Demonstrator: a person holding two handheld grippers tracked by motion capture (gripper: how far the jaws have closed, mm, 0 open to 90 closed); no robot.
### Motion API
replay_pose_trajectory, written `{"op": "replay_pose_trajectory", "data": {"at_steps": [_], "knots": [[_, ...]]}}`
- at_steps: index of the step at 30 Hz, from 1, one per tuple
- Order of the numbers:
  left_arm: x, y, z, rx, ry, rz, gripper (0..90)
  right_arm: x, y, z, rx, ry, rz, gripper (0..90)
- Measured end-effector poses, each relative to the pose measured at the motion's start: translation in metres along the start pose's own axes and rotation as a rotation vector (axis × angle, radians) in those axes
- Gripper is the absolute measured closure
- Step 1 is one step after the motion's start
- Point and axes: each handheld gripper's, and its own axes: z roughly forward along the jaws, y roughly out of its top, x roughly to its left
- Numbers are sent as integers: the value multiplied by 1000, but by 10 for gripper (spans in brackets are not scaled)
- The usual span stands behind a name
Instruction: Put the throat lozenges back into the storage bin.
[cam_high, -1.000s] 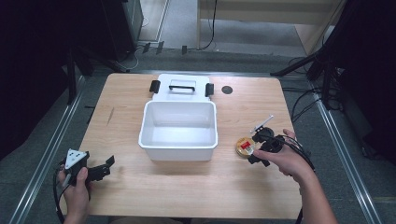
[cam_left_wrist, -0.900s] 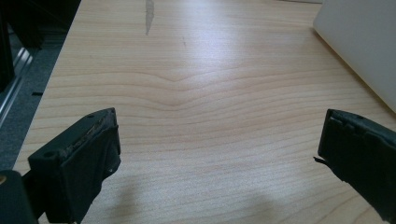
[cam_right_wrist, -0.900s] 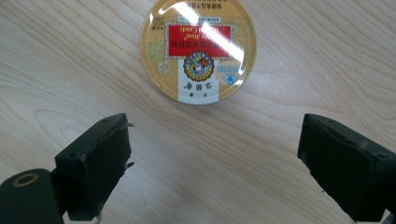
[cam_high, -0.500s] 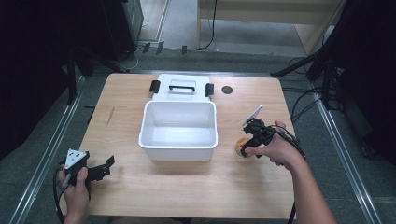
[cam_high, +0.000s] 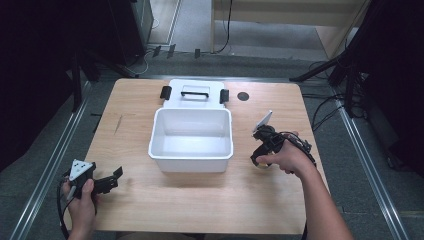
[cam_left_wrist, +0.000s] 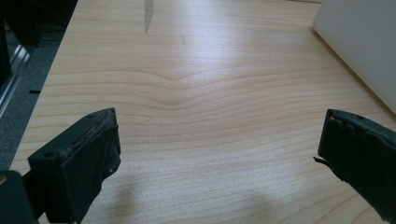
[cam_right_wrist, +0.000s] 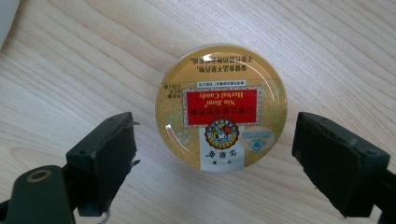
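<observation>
Right gripper (cam_right_wrist: 215, 154) points down over a round gold candy tin (cam_right_wrist: 220, 107) that lies flat on the wooden table (cam_high: 210, 200). Its red label reads "Nin Jiom Herbal Candy", upside down in the right gripper view. Jaws have just been closing; the tin sits between them, with a sliver of bare wood on either side, so the pads do not touch it. In the high view the right hand (cam_high: 282, 157) covers most of the tin, which lies just right of the white plastic bin (cam_high: 160, 131), near its front right corner. The right gripper (cam_high: 260, 147) angles down toward that spot.

The bin stands open near the table's centre, its inside bare. Its white lid (cam_high: 195, 92), with a black handle and two black side latches, lies flat just behind it, touching or nearly so.

Left gripper (cam_high: 107, 181) is held low at the front left corner of the table in the left hand (cam_high: 80, 200), well apart from the bin. Left gripper view: jaws wide, bare wood between them, a corner of the bin at upper right (cam_left_wrist: 364, 42).
</observation>
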Motion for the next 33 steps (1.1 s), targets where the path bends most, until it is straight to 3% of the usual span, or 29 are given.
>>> {"op": "replay_pose_trajectory", "data": {"at_steps": [8, 13, 25, 33], "knots": [[0, 0, 0, 0, 0, 0, 0, -1, 4, 0, -2, 8, 18, 180], [0, 0, 0, 1, 0, 2, 0, -1, 7, 4, 11, 16, 31, 133], [0, 0, 0, 0, -2, 0, 0, -1, 14, 19, 48, -24, 57, 131], [0, 0, 0, 0, -1, 0, 0, 0, 13, 25, 43, -14, 60, 203]]}}
